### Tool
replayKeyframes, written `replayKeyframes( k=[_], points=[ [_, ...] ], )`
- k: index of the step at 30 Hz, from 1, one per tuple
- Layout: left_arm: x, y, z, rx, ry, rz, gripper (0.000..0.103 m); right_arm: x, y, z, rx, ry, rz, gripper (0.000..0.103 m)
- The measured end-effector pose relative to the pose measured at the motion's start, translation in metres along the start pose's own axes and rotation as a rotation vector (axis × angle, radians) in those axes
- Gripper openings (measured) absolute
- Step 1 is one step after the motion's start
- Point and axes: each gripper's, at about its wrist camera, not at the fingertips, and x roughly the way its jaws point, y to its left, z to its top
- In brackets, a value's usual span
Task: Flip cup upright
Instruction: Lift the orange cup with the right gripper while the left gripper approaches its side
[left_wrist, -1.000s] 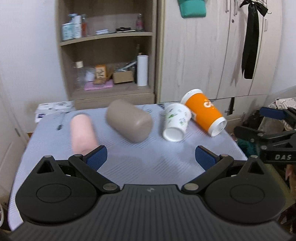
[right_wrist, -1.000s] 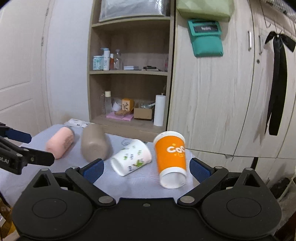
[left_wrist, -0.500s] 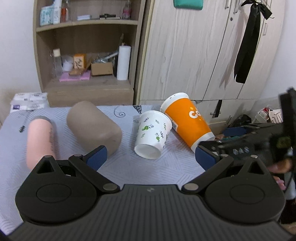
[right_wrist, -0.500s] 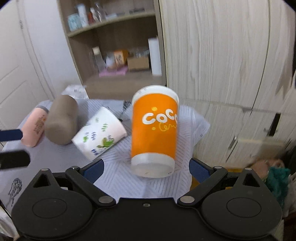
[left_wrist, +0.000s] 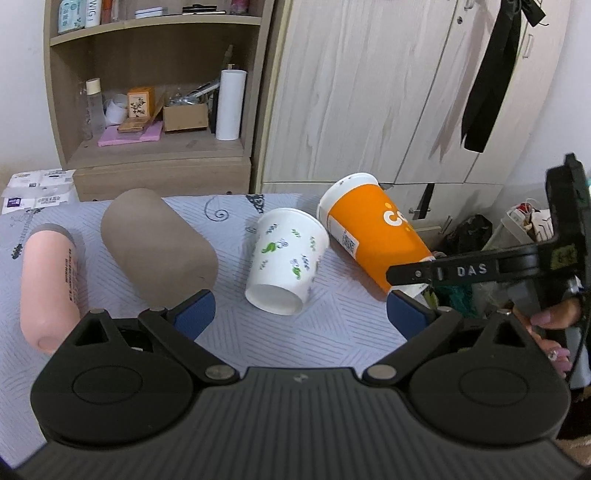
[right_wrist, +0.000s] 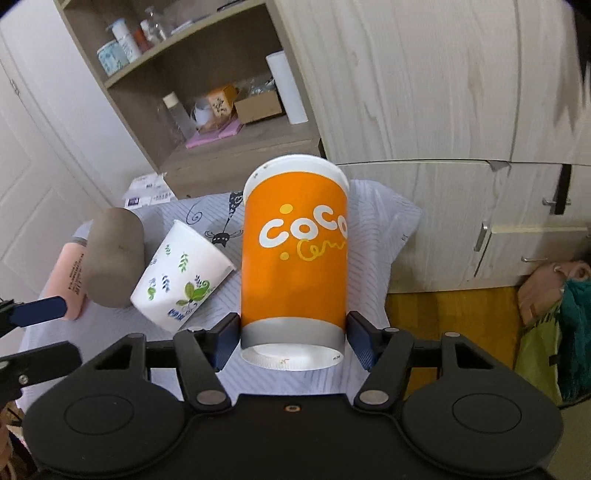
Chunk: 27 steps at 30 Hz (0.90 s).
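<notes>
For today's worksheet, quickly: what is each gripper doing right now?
Left gripper: open, holding nothing.
Right gripper: fingers closed on the orange cup, near its open end.

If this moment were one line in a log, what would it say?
task: flip cup upright | right gripper: shut on orange cup, near its base | left gripper: open, holding nothing | orange cup: lying on its side | status: gripped, not yet upright

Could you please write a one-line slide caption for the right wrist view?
Right gripper closes on the base end of the orange paper cup lying on the patterned tablecloth.
</notes>
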Motion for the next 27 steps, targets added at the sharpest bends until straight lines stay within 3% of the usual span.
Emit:
replayKeyframes(
  k=[8,17,22,27],
  points=[
    [-0.006,-0.013,-0.007,0.025,0.006,0.001,0.1,-0.032,0.001,-0.04,0.084,-0.082,0.014,0.068],
    [-0.032,-0.022,-0.023,0.015,-0.009,-0.026,0.1,-0.057,0.016,-0.074,0.11,-0.07,0.002,0.068],
    [-0.047,-0.013,-0.039,-0.061,-0.023,-0.056,0.101,-0.069,0.032,-0.104,0.179,-0.091,0.002,0.068],
    [-0.051,-0.004,-0.058,-0.107,0.022,-0.082,0.101,-0.071,0.056,-0.127,0.213,-0.088,0.057,0.068]
  ],
)
